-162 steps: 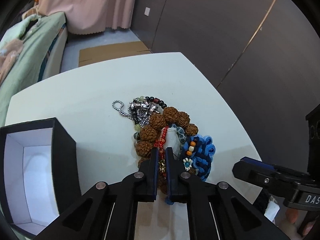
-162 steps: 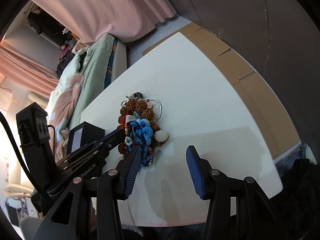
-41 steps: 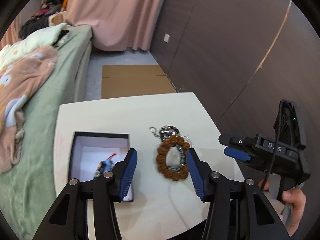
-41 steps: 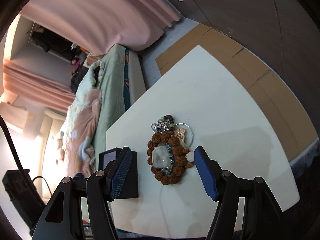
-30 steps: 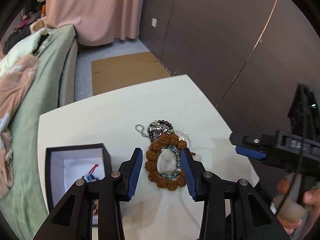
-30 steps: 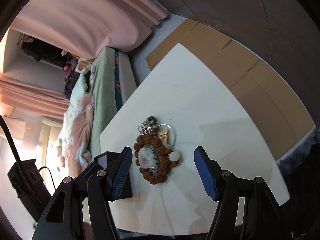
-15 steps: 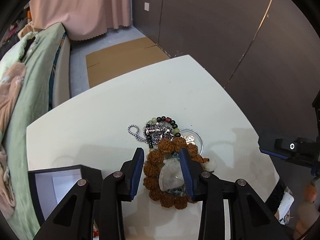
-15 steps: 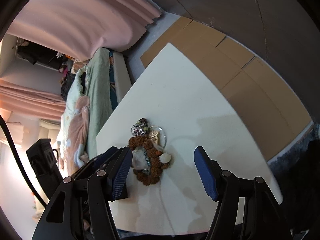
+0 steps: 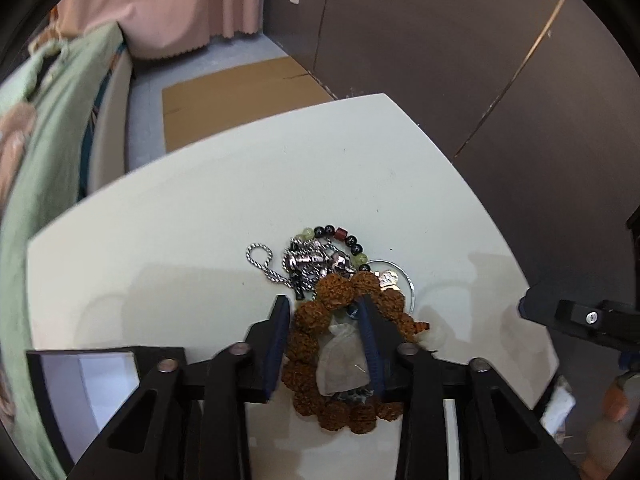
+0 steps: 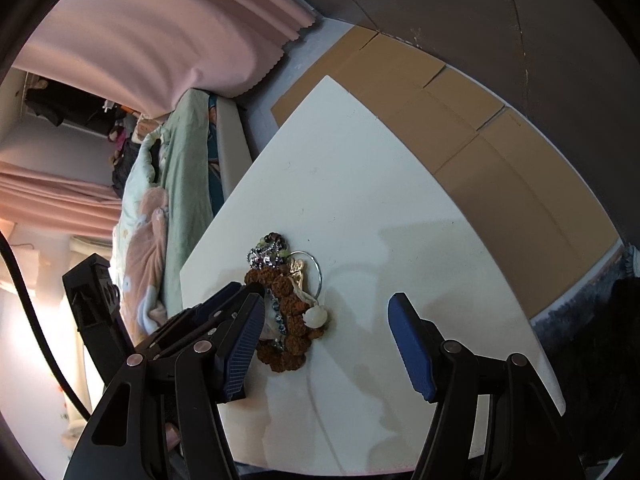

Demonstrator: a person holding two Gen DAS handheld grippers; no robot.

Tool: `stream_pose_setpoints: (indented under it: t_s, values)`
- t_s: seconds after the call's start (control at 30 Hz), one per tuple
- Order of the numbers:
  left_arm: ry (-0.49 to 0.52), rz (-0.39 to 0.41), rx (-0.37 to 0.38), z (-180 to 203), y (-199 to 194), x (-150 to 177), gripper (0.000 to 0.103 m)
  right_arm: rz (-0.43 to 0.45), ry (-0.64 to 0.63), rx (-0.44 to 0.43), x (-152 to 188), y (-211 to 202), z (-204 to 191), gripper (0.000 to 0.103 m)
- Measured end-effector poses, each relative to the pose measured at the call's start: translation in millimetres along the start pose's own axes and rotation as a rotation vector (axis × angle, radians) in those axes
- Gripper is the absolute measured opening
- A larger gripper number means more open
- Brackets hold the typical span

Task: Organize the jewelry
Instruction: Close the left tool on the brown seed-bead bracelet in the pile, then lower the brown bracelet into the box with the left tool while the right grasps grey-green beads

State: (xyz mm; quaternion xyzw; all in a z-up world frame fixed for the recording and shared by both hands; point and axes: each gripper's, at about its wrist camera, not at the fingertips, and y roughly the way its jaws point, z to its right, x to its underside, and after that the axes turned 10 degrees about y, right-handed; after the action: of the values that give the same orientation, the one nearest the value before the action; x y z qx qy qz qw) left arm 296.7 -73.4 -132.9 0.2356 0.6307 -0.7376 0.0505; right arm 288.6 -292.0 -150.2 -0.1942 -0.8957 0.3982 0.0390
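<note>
At the far left of the left wrist view a green bedcover (image 9: 36,128) slopes beside the white desk (image 9: 208,216). At the lower left edge stands a black box (image 9: 80,380) with a white lining, open at the top, on the desk near the left gripper.

The left gripper (image 9: 324,316) points steeply down over the jewelry pile. Its jaws are closing, with the left side of the brown seed-bead bracelet (image 9: 308,344) and a pale translucent stone (image 9: 340,360) between them. The right blue pad lies over the bracelet's far side; whether either pad presses on the beads yet cannot be told. The bracelet lies flat on the desk.

Just beyond the bracelet, touching it, lies a silver chain (image 9: 260,260) with a loop, tangled with silver charms (image 9: 316,260). A string of dark, green and red beads (image 9: 340,236) arcs behind them. To the right a thin silver ring (image 9: 404,280) lies partly under the bracelet, and a small whitish bead (image 9: 438,334) lies at the bracelet's right edge.

In the right wrist view the right gripper (image 10: 324,344) hangs above the desk near its front edge, its 2 blue-padded jaws wide apart and holding nothing. The pile lies just inside its left finger, where the left gripper's black fingers reach in. Brown cardboard (image 10: 460,120) covers the floor beyond the desk, and a pink curtain (image 10: 160,32) hangs at the back.
</note>
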Motion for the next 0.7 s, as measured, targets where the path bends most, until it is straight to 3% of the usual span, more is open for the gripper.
stream_pose_setpoints:
  t_s: [0.07,0.1,0.13,0.7]
  values:
    - [-0.009,0.000,0.004,-0.1,0.3,2.0,0.030,-0.002,0.003,0.003,-0.5,1.4,0.4,0.066]
    - [-0.008,-0.001,0.002,1.2,-0.3,2.1,0.021,-0.004,0.004,0.003,-0.3,2.1,0.5,0.066]
    - [-0.005,-0.001,-0.008,2.9,-2.1,2.5,0.020,-0.006,0.005,0.003,-0.4,2.6,0.9,0.066]
    - [0.002,0.151,0.055,21.4,-81.6,6.0,0.020,-0.022,0.007,0.020,-0.2,13.1,0.8,0.066]
